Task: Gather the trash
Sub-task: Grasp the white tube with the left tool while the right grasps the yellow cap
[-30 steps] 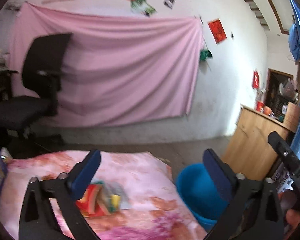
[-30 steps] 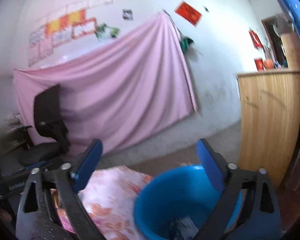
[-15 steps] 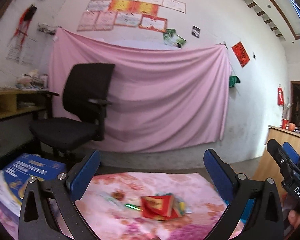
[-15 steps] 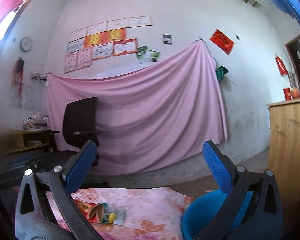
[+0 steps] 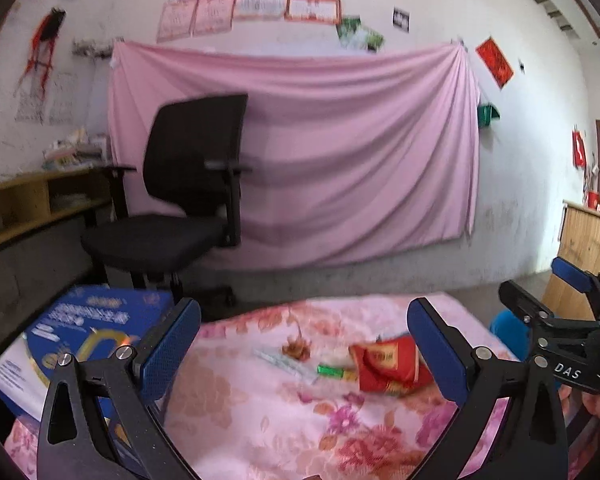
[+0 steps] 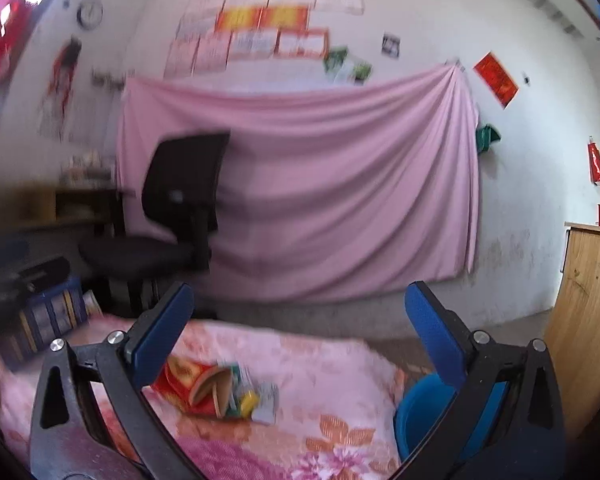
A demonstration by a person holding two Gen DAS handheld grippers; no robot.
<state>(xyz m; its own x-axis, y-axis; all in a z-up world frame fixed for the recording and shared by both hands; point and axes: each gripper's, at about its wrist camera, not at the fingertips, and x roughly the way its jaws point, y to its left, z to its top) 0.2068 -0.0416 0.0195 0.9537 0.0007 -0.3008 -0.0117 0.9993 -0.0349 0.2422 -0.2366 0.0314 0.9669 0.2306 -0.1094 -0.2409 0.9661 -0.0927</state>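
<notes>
Red wrapper (image 5: 388,364): ahead of left tongs (image 5: 304,356), toward their right tip; right tongs (image 6: 300,340) beside. Both gaping, empty.

**2 wrist cams, both looking across the bed at the pink sheet wall**

Left wrist cam sits low over the floral bedspread (image 5: 260,420), facing the pink sheet (image 5: 320,152) and office chair (image 5: 180,208). Right wrist cam faces the same way from further right, near the blue tub (image 6: 420,412). Both share the red packet (image 5: 388,364) litter, chair and sheet.
</notes>
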